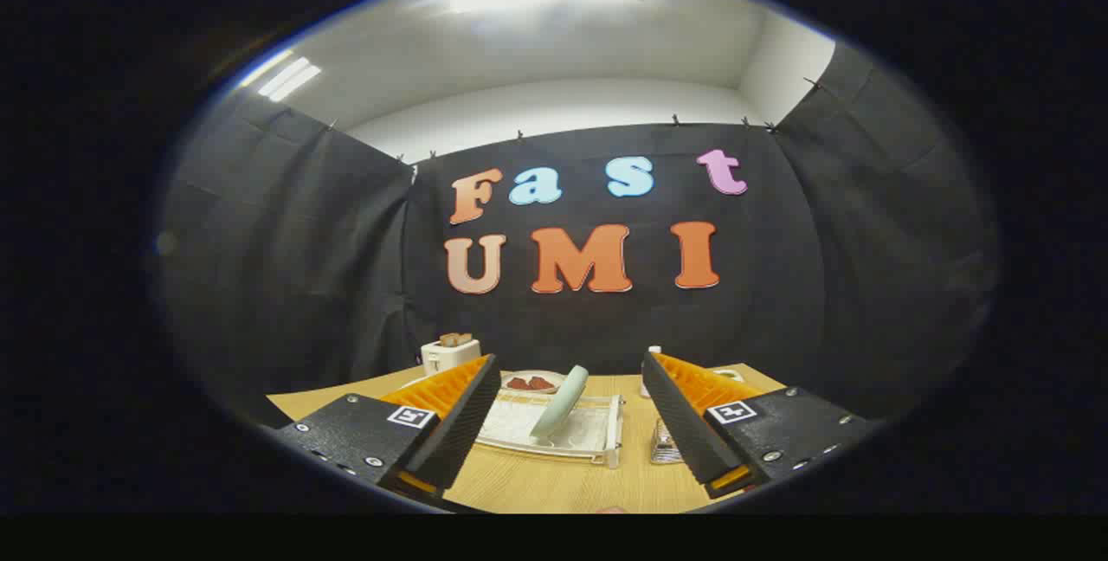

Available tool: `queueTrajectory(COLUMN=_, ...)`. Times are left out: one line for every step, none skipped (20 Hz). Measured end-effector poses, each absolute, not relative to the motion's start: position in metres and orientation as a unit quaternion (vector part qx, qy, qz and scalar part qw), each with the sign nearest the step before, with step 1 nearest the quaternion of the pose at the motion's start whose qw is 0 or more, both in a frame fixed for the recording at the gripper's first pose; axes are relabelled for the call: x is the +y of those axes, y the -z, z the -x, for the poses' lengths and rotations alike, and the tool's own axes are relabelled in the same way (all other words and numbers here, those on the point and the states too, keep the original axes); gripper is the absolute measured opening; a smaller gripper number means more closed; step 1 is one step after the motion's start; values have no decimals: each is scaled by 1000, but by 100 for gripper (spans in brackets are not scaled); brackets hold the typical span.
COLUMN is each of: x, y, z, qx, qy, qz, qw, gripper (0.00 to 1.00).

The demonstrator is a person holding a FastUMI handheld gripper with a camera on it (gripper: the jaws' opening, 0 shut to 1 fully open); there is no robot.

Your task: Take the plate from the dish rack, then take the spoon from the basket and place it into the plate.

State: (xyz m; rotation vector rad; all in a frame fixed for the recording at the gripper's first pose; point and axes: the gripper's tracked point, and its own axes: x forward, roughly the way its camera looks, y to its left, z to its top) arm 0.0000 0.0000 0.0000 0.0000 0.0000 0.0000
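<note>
a: what do you have from the gripper view?

b: i see my gripper (571, 388) held above a wooden table (554, 483), its two fingers (459, 422) spread wide with nothing between them and touching nothing.

a: where's the plate?

b: the plate (559, 403) stands on edge, leaning, in the dish rack (597, 435). it's a pale green plate in a clear, whitish rack, and both sit just ahead of the fingers, in the gap between them as i look along them.

a: and the basket with the spoon?

b: a small wire basket (665, 447) sits on the table just beside the rack, on its right, partly hidden behind my right finger. i can't make out the spoon in it from here; too little of the basket is visible.

a: anything else on the table?

b: beyond the rack there's a small dish (530, 383) with something red on it. to the left of that, near the far edge, a white toaster (448, 355) with bread sticking out of the top. behind my right finger a small white bottle (653, 353) pokes up, and i can't tell more about it.

a: so nothing is gripped.

b: right, the jaws are wide apart and free.
</note>
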Motion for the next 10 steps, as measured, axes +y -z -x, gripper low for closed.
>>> queueTrajectory(x=2, y=0, z=2, qx=-2, qy=-4, qz=2, qw=1000, gripper=98)
queueTrajectory(x=2, y=0, z=3, qx=-5, qy=-6, qz=2, qw=1000, gripper=98)
queueTrajectory(x=2, y=-1, z=3, qx=-8, qy=-7, qz=3, qw=1000, gripper=98)
queueTrajectory(x=-1, y=-1, z=3, qx=-9, qy=-4, qz=2, qw=1000, gripper=98)
queueTrajectory(x=-3, y=-2, z=4, qx=-12, qy=-3, qz=0, qw=1000, gripper=98)
queueTrajectory(x=-3, y=-5, z=5, qx=-18, qy=-2, qz=-4, qw=1000, gripper=99)
queueTrajectory(x=-3, y=-7, z=6, qx=-23, qy=-4, qz=-7, qw=1000, gripper=98)
queueTrajectory(x=-3, y=-9, z=6, qx=-29, qy=-4, qz=-11, qw=1000, gripper=98)
queueTrajectory(x=-5, y=-11, z=7, qx=-32, qy=-5, qz=-13, qw=999, gripper=98)
queueTrajectory(x=-5, y=-11, z=8, qx=-34, qy=-6, qz=-15, qw=999, gripper=98)
